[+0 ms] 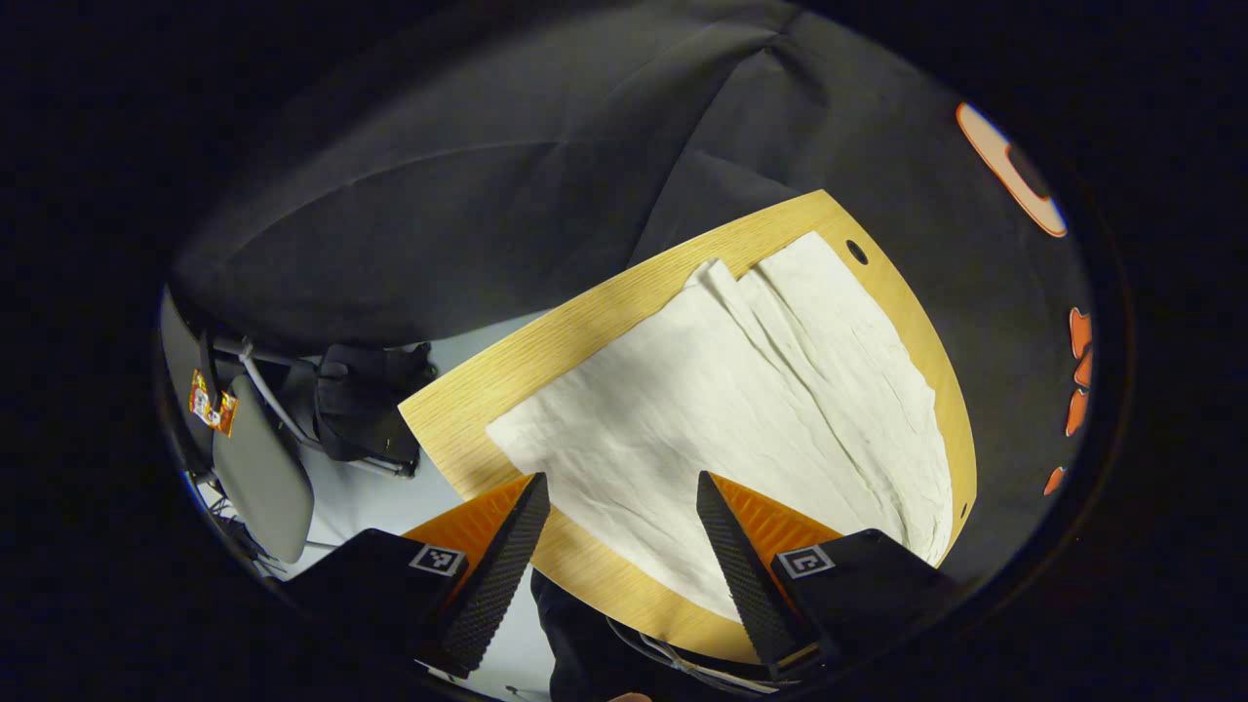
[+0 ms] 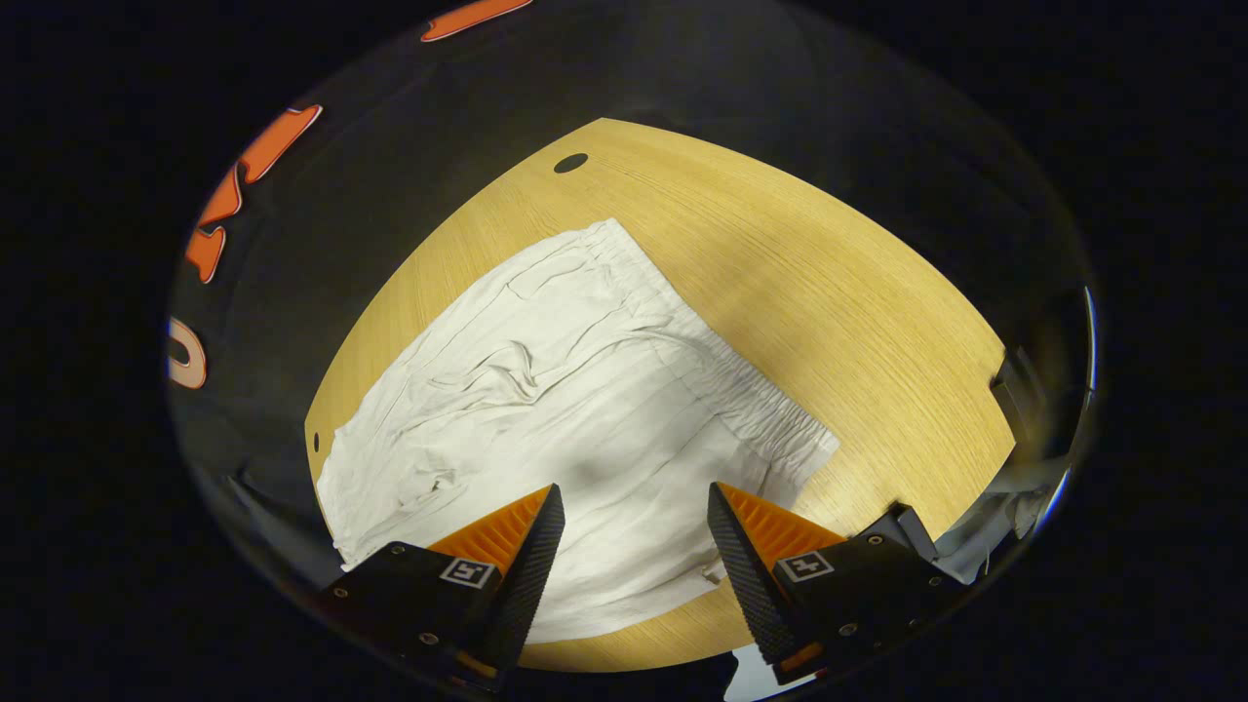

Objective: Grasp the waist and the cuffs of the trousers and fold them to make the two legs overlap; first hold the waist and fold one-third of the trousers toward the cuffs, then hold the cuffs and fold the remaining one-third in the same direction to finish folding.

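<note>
Both hand-held grippers, left (image 1: 622,480) and right (image 2: 636,489), gape wide, holding nothing, above white trousers (image 2: 575,409) spread flat on wooden counter (image 2: 829,292); waistband (image 2: 721,370) toward its right.

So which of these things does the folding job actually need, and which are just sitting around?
For the job:
white trousers, spread flat
wooden table under them
left gripper, open above the cloth
right gripper, open above the cloth

Just lying about:
grey chair on the floor
dark bag beside it
</note>
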The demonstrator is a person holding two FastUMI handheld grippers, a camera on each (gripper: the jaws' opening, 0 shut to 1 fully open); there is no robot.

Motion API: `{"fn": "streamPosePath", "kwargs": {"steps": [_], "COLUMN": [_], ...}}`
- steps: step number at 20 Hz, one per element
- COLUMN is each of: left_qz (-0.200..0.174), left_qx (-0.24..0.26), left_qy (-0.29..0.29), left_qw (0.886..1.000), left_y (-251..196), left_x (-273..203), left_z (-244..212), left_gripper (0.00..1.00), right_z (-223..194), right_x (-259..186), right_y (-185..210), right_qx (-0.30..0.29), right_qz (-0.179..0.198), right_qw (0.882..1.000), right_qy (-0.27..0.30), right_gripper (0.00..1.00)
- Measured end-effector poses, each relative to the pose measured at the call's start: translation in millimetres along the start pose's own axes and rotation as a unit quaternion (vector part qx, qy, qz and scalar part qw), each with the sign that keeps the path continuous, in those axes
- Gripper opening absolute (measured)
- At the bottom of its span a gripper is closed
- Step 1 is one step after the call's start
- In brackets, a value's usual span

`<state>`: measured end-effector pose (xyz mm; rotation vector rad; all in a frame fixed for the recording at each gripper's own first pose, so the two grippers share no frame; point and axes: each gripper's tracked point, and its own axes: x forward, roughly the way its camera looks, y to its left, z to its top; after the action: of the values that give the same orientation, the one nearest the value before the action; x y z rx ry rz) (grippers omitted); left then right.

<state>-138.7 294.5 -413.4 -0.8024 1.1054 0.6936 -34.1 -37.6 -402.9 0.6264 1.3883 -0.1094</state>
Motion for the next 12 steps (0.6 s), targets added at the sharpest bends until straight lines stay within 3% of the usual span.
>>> {"fn": "streamPosePath", "kwargs": {"steps": [7,12], "left_qz": [-0.030,-0.074], "left_qx": [-0.073,-0.112], "left_qy": [0.023,0.016], "left_qw": [0.997,0.991], "left_y": [23,30], "left_x": [21,22], "left_z": [5,23], "left_gripper": [1.00,0.97], "right_z": [-8,-10], "right_x": [4,2], "right_y": [1,4], "right_qx": [0.038,0.070], "right_qz": [0.015,0.024], "right_qw": [0.999,0.997], "right_qy": [0.006,-0.005], "right_gripper": [0.90,0.89]}}
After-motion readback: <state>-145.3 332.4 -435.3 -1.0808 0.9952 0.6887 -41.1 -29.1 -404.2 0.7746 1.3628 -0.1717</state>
